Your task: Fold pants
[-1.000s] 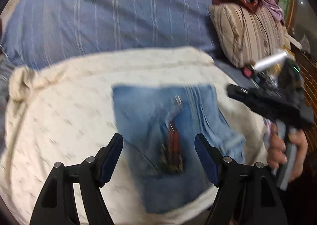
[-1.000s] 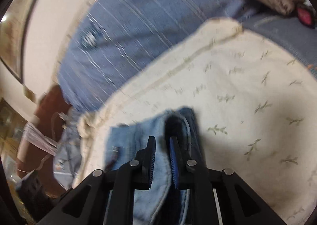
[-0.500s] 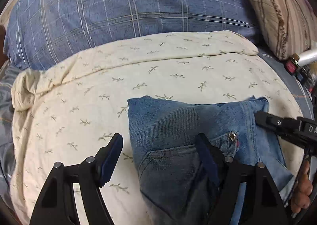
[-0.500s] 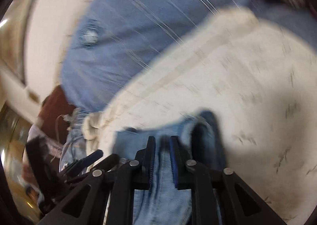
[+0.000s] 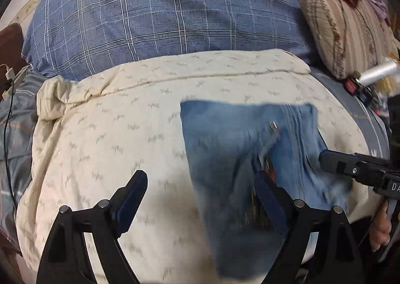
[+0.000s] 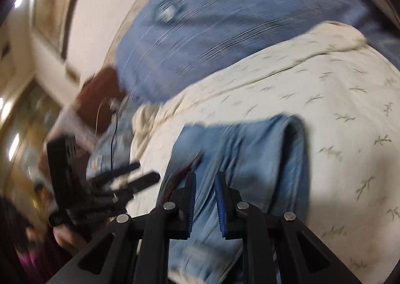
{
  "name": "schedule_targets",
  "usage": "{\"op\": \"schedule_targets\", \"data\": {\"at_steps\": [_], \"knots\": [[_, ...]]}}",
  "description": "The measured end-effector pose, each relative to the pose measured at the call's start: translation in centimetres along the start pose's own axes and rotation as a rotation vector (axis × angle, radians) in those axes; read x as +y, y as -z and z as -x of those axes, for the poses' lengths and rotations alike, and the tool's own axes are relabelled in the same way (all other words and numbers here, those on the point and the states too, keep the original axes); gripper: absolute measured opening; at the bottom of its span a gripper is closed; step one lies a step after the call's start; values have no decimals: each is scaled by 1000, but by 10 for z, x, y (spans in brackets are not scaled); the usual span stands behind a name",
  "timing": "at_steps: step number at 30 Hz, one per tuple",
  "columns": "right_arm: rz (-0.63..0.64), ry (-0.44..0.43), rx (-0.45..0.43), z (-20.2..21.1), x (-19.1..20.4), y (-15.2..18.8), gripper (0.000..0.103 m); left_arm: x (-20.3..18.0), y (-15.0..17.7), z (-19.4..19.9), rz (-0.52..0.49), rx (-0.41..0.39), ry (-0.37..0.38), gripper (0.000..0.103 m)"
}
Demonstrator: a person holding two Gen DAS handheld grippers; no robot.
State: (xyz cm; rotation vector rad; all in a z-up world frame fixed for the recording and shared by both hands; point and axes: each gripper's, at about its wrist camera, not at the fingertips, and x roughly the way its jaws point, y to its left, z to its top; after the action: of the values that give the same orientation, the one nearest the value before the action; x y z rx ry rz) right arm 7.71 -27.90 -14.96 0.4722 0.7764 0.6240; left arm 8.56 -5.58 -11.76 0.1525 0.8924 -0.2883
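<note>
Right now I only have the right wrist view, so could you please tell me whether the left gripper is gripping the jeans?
Observer: No. The left gripper is open and its jaws have just been opening. The left edge of the jeans lies under the gap, unpressed.
Operator: Thank you. Where is my right gripper on them?
Observer: The tip of the right gripper is at the jeans' right edge in the left wrist view. I cannot tell whether it touches them.
Operator: What lies beyond that edge?
Observer: A striped pillow, with a silver cylinder in front of it.
</note>
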Motion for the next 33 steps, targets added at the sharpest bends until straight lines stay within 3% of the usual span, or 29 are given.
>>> {"op": "schedule_targets", "data": {"at_steps": [4,12,18,33], "knots": [[80,45,45,3,17,23,18,-2,26,5,-12,-1,-34,88],[44,198,117,-11,6,46,17,-7,45,-10,-29,11,-44,89],[-24,167,140,-15,-5,41,17,-3,47,-13,-8,4,-38,94],[-39,158,158,-23,-9,39,17,-1,48,-15,11,14,-58,99]]}}
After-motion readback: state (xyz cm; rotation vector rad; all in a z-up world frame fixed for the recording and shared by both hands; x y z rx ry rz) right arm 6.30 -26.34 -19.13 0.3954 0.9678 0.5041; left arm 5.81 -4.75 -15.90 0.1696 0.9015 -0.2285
